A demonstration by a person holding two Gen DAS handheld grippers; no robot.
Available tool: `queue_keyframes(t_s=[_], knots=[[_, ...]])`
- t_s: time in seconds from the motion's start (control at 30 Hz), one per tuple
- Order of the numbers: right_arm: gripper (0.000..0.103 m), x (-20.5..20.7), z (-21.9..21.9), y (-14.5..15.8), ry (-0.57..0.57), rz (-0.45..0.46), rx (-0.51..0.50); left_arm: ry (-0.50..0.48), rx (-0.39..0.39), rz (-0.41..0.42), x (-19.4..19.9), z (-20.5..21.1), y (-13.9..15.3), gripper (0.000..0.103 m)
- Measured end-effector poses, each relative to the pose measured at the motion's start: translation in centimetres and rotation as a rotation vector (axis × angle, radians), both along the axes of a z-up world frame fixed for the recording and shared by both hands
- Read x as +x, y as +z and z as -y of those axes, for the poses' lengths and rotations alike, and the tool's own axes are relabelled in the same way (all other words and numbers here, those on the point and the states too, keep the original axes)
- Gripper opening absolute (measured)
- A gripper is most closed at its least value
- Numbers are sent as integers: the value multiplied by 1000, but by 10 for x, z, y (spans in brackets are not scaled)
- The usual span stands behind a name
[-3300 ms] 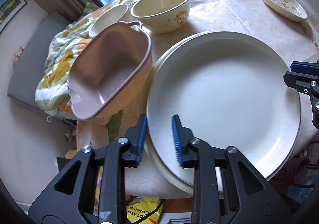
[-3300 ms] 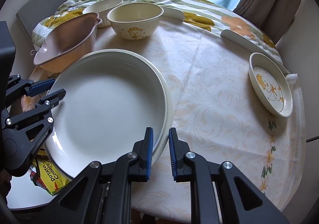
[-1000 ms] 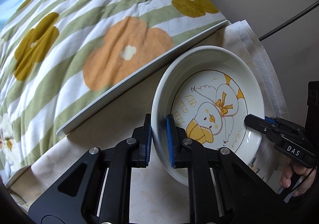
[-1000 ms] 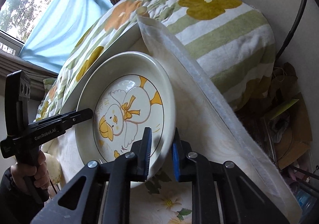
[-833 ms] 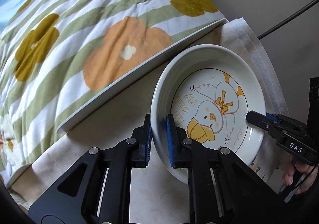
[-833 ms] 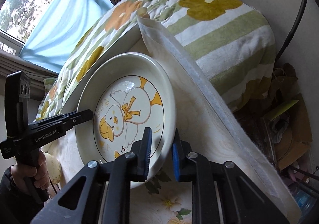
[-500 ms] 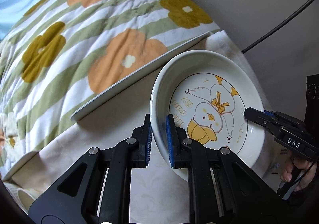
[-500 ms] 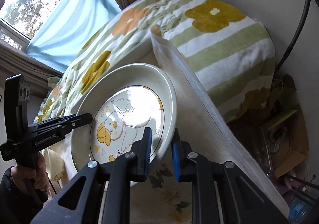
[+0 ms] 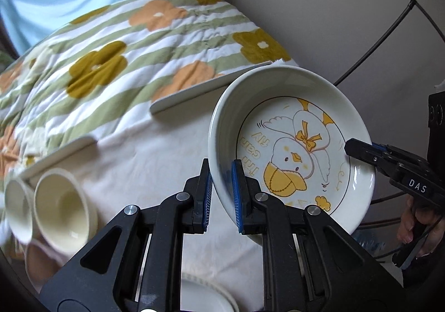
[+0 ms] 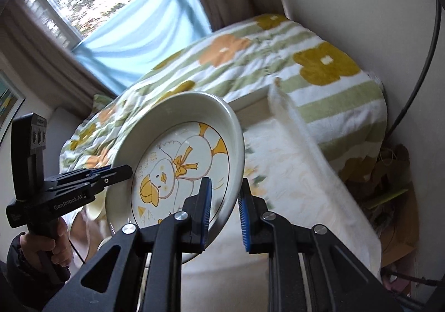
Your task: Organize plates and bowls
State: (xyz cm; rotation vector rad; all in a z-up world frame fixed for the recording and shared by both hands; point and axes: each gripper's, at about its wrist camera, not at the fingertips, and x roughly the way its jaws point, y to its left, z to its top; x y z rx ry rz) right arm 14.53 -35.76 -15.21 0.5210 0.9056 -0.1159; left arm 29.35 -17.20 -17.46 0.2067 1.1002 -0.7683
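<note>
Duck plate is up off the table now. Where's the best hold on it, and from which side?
By its raised rim, on opposite edges. The duck plate is shallow with an upturned lip, so the left tongs straddle one side and the right tongs the other, one finger inside, one outside.

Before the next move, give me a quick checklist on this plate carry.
1. Left gripper grip: ok, the duck plate rim is clamped between its pads.
2. Right gripper grip: ok, the opposite rim sits between its pads.
3. Plate off the tablecloth: ok, lifted.
4. Plate level: not ok, clearly tilted.
5. Cream bowl out of the way: ok, low on the left and apart from the plate.
6. Drop-off spot: cannot tell, not in view.
</note>
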Motion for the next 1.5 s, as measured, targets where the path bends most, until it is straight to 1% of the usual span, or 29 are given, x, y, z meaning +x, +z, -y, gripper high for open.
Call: queue_keyframes(t_s=[0.17, 0.33, 0.47, 0.67, 0.8, 0.9, 1.07, 1.13, 1.33, 1.43, 1.5], knots=[[17, -23, -49, 6, 77, 8, -7, 79, -5, 16, -45, -65, 10, 12], [17, -35, -94, -2, 160, 2, 11, 171, 4, 12, -79, -123, 8, 12], [17, -36, -119, -16, 239, -11, 20, 251, -3, 2, -100, -160, 1, 12], [17, -37, -153, -47, 357, -52, 42, 372, 12, -36, -118, -199, -28, 12], [17, -33, -170, -63, 421, -71, 32, 429, 19, -53, -125, -213, -48, 12], [17, -28, -181, -72, 475, -70, -6, 468, 17, -68, -131, -224, -64, 12], [17, -19, -192, -83, 530, -69, -37, 520, 46, -81, -132, -229, -92, 12], [17, -16, -195, -87, 544, -78, -50, 532, 53, -84, -132, -229, -99, 12], [17, -9, -197, -92, 568, -83, -72, 553, 76, -77, -128, -225, -109, 12], [17, -8, -199, -91, 584, -78, -92, 559, 104, -65, -125, -220, -111, 13], [17, -7, -200, -91, 590, -78, -100, 556, 131, -39, -127, -214, -111, 14]])
